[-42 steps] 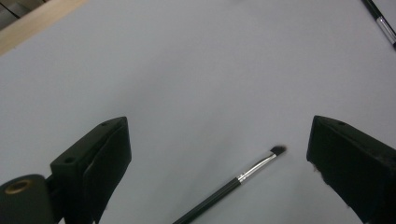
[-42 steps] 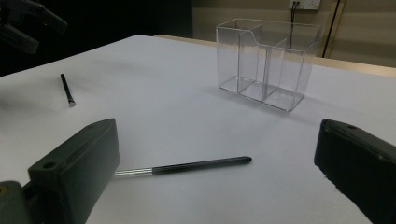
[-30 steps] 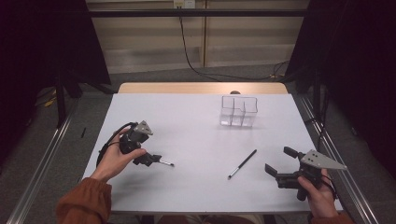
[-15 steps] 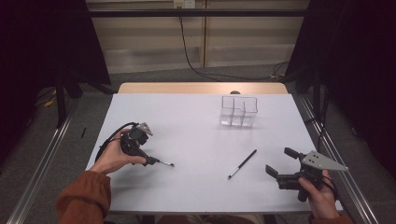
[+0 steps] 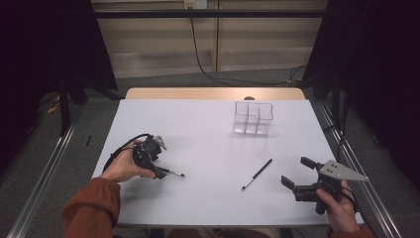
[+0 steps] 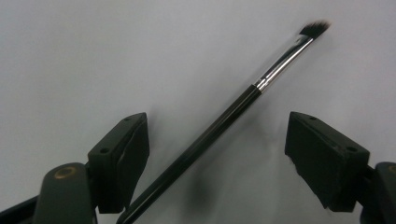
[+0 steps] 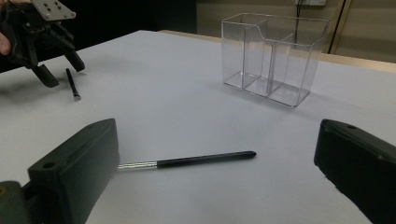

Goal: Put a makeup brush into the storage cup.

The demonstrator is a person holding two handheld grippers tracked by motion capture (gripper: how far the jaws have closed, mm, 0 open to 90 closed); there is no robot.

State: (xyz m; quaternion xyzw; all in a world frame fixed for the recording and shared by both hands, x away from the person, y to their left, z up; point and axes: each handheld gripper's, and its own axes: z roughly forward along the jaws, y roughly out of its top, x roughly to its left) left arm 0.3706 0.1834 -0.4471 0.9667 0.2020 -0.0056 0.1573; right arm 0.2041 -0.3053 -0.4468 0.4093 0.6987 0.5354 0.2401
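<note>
Your left gripper (image 5: 159, 173), at the lower left of the high view, is down over the small makeup brush (image 5: 173, 173) lying flat on the white worktop (image 5: 208, 129). In the left gripper view the brush (image 6: 219, 122) runs diagonally between the two jaws, bristles toward the upper right, handle nearer the left-hand jaw. The jaws have just been closing, but daylight shows on both sides, so nothing is pinched yet.

Centre the handle before you squeeze: shift slightly so the black shaft sits midway, or the nearer jaw will likely push the brush aside. Close on the black handle below the silver ferrule, with the pads low to the surface, since a thin round shaft may roll or slip out.

Your right gripper (image 5: 297, 184), at the lower right, stands wide open and empty, facing the second brush (image 7: 187, 161). The clear divided holder (image 5: 253, 118) waits at the upper centre.
</note>
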